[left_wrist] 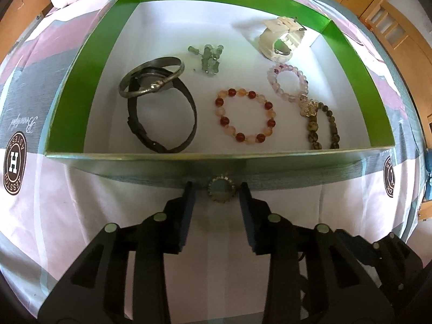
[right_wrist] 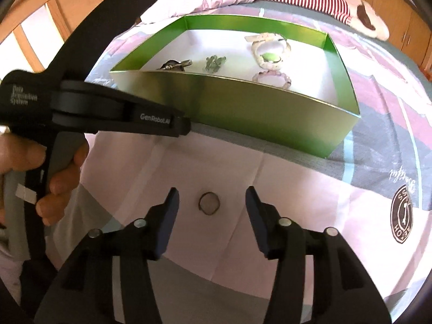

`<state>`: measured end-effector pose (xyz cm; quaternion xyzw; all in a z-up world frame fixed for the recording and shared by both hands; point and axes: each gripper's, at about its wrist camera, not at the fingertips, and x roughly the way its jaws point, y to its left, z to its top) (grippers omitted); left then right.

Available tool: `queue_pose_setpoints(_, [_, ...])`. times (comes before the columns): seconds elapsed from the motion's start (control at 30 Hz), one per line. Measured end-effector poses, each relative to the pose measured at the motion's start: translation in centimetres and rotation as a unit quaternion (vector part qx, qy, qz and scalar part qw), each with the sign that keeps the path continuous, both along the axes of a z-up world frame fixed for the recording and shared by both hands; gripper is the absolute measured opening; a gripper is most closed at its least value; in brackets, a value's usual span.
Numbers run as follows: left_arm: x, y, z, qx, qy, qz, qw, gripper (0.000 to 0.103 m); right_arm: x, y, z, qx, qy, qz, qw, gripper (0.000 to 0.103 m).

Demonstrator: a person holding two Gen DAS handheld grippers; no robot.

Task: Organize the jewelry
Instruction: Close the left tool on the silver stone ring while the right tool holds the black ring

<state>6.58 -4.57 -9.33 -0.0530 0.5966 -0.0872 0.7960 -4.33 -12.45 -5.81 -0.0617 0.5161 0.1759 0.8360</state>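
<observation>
Looking down from the left wrist view, we see our left gripper [left_wrist: 216,186] with its jaws apart on either side of a small round brooch-like piece [left_wrist: 221,191] with a pale centre and a toothed metal rim. It sits low in the middle of the frame on the bed cover [left_wrist: 81,205], just in front of the near wall of the green box [left_wrist: 189,156]; the pads do not press on it.

Inside the box, on its white floor, lie:
- a dark strap watch [left_wrist: 162,118] at the left, with a metal bangle [left_wrist: 151,78] leaning over it
- a cluster of pale green beads [left_wrist: 209,56] toward the upper middle
- a white watch [left_wrist: 280,41] at the upper right
- a red and peach bead bracelet [left_wrist: 245,118] in the centre
- a lilac bead bracelet [left_wrist: 287,82] to its right, touching a dark speckled bead strand [left_wrist: 321,129]

In the right wrist view, our right gripper [right_wrist: 212,197] also stands with its jaws apart, around a thin ring [right_wrist: 208,203] lying flat on the bed cover at the lower middle of the frame, neither pad touching it. The box sits above it, well apart. At the left edge a hand [right_wrist: 54,178] grips the handle of the other gripper.
</observation>
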Motion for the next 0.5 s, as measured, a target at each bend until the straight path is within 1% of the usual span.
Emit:
queue_pose_setpoints(0.1, [-0.1, -0.4, -0.1, 0.003, -0.003, -0.004, 1.0, 0.041, 0.4, 1.2, -1.1, -0.01, 0.006, 0.01, 1.0, 0.052])
queue_pose_setpoints(0.13, [-0.1, -0.4, -0.1, 0.004, -0.004, -0.005, 1.0, 0.041, 1.2, 1.7, -1.5, -0.013, 0.007, 0.012, 1.0, 0.049])
queue_pose_setpoints(0.17, [-0.2, -0.5, 0.0, 0.005, -0.005, -0.006, 1.0, 0.042, 1.3, 2.0, -1.7, -0.016, 0.008, 0.013, 1.0, 0.041])
queue_pose_setpoints(0.2, [-0.2, -0.6, -0.1, 0.007, -0.006, -0.007, 0.9999, 0.042, 1.9, 1.4, -1.9, -0.017, 0.013, 0.014, 1.0, 0.037])
queue_pose_setpoints(0.27, [-0.2, -0.7, 0.0, 0.009, -0.007, -0.009, 0.9999, 0.04, 2.0, 1.5, -1.9, -0.019, 0.013, 0.013, 1.0, 0.02])
queue_pose_setpoints(0.3, [-0.2, -0.7, 0.0, 0.013, -0.008, -0.008, 0.9999, 0.033, 2.0, 1.5, -1.8, -0.019, 0.014, 0.012, 1.0, 0.019])
queue_pose_setpoints(0.33, [-0.2, -0.6, 0.0, 0.022, -0.01, -0.007, 0.9997, 0.029, 1.6, 0.6, -1.4, -0.015, 0.015, 0.01, 1.0, 0.019])
queue_pose_setpoints(0.4, [-0.1, -0.4, 0.1, 0.023, -0.009, -0.005, 0.9997, 0.021, 1.6, 0.8, -1.4, -0.012, 0.016, 0.009, 1.0, 0.019])
queue_pose_setpoints(0.5, [-0.1, 0.1, 0.4, 0.01, -0.005, 0.001, 0.9999, 0.021, 1.6, 0.6, -1.2, -0.01, 0.014, 0.007, 1.0, 0.019])
